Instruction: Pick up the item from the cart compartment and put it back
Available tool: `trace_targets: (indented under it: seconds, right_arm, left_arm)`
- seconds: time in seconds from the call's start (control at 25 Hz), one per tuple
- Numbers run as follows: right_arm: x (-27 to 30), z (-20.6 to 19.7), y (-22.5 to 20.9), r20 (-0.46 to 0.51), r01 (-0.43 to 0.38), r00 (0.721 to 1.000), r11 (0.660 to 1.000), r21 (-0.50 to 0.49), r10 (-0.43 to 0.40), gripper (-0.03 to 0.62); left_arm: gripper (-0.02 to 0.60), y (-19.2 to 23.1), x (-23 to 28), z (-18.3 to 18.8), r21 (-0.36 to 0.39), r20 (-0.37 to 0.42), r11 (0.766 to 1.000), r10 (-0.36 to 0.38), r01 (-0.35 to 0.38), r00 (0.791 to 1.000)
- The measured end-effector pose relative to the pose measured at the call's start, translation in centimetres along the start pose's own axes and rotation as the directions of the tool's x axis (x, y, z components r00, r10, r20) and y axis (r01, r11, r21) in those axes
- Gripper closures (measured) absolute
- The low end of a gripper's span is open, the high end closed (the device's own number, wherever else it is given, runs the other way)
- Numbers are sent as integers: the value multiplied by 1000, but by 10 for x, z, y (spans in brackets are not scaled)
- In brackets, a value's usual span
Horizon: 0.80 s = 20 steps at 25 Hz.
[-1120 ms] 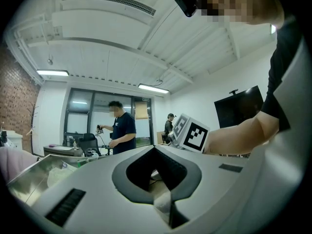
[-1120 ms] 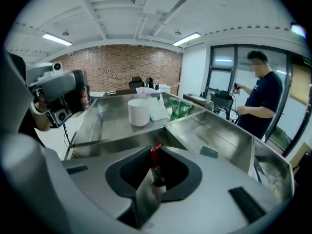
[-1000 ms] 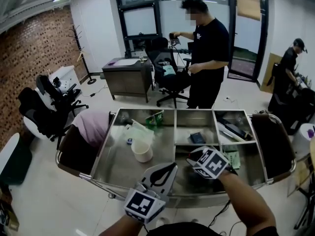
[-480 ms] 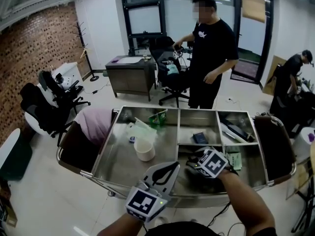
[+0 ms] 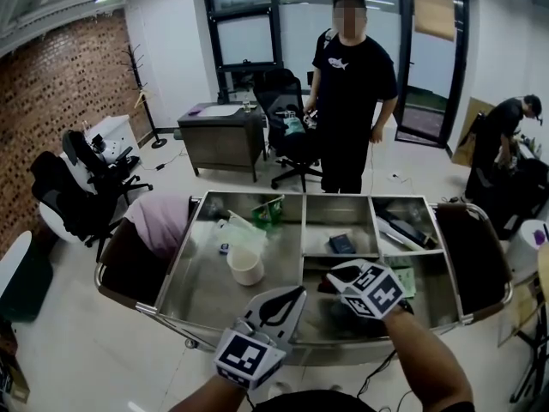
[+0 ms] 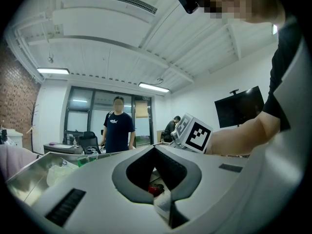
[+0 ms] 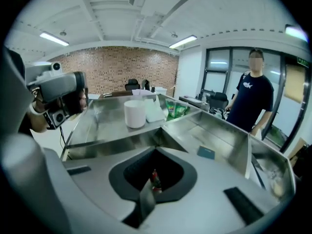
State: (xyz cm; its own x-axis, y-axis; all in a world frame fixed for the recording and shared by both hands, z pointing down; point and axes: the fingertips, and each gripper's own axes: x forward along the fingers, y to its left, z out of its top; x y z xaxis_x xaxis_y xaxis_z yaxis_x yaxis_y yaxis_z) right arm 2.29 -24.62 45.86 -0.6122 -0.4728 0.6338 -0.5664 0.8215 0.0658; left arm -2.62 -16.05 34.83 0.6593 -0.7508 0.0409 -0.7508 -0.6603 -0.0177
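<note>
Cup [image 5: 246, 267] in cart's [image 5: 182, 249] left compartment, small box [image 5: 341, 244] in rear middle compartment, person [image 5: 352, 84] standing behind cart

Steel cart [image 5: 199, 292], divided compartments; white cup [image 5: 246, 267], green packet [image 5: 268, 210] in left; dark box [image 5: 341, 244] in middle

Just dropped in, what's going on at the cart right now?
A person works two handheld grippers over the steel cart. The right gripper is low over the near middle compartment, jaws closing shut with nothing visible between them. The left gripper hangs shut at the near edge, empty. A white cup stands in the big left compartment.
</note>
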Motion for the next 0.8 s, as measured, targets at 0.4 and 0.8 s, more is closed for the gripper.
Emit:
trace_targets:
  seconds: [0.4, 0.8]
  right_arm:
    - [-46, 26, -7, 223, 36, 973, 993, 109, -60, 582]
    - [-148, 56, 8, 556, 19, 819, 974, 225, -145, 582]
  left_arm:
    - [581, -4, 2, 2, 15, 0, 1000, -4, 4, 1000]
    - [581, -10, -2, 17, 26, 33, 1000, -7, 6, 999]
